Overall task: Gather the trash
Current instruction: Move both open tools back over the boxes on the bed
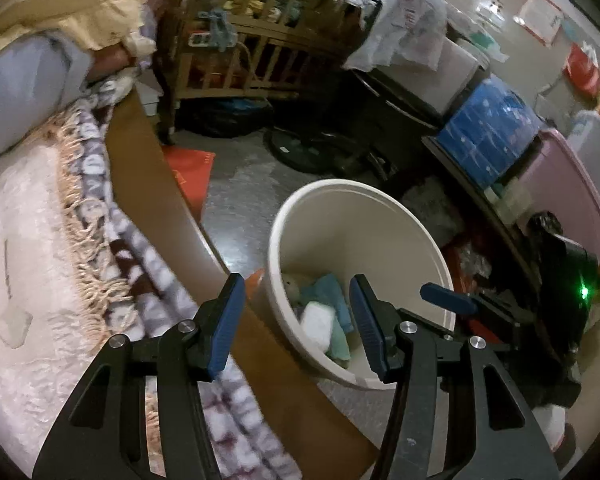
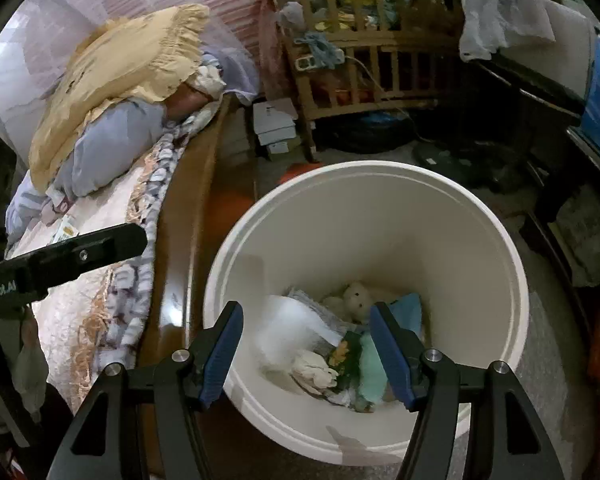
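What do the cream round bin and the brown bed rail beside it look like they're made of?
Cream round bin: probably plastic, with smooth seamless walls, a moulded rim and a soft sheen. Brown bed rail: likely varnished wood, since its surface shows glossy highlights.

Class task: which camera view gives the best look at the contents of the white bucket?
The right wrist view: it looks almost straight down into the white bucket, showing the whole pile. The left wrist view sees the bucket from the side, its near wall hiding part of the pile.

The room is dim, with a soft glare on the floor [image 1: 236,256] and deep shadow under the crib [image 2: 364,60]. Straight edges bow at the rims of both round views. A white scrap in the bucket [image 2: 236,264] is smeared with blur.
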A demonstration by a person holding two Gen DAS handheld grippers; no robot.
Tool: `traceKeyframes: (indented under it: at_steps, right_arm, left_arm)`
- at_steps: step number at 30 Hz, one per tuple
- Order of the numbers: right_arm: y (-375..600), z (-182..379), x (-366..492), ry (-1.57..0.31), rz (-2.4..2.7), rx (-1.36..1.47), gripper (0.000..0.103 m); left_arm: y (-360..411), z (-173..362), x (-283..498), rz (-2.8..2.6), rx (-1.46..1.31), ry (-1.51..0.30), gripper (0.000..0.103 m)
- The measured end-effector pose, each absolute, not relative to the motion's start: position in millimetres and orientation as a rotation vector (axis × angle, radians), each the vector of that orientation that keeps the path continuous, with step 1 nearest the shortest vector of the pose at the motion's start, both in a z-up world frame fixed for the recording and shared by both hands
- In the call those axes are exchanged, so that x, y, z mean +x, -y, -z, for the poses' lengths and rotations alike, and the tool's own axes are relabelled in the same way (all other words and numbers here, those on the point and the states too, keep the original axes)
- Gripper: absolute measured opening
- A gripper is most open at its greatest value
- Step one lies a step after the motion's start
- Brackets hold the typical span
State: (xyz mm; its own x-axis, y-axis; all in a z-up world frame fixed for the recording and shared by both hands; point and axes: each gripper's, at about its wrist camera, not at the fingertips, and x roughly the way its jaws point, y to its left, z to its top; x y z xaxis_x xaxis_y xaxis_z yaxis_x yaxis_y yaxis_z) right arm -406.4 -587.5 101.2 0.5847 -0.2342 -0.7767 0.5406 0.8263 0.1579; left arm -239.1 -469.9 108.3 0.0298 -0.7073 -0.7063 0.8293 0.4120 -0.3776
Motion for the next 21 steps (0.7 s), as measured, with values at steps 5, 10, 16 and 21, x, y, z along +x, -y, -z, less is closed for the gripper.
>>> traceKeyframes:
  at_steps: [5, 10, 16, 21]
  right_arm:
    - [577.9, -104.6, -397.6, -0.836, 0.446, 0.388, 0.063]
    - [563.9, -110.0, -383.4, -0.830, 0.398, 0.379, 0.063]
    - [536.4, -107.7, -349.2, -0.843, 0.317, 0.351, 0.064]
    - [504.7, -105.2, -316.3, -0.857, 0.235, 0.321, 0.064]
  left_arm:
    - [456.5, -113.2, -228.4, 1.155, 0.113, -0.979, 0.053]
    - [432.4, -120.7, -213.3, 1.077, 0.117, -0.942, 0.053]
    - [389.1, -125.5, -177.7, 0.929, 0.117, -0.899, 0.053]
    - [345.7, -122.4, -143.8, 0.821, 0.089, -0.896, 0.053]
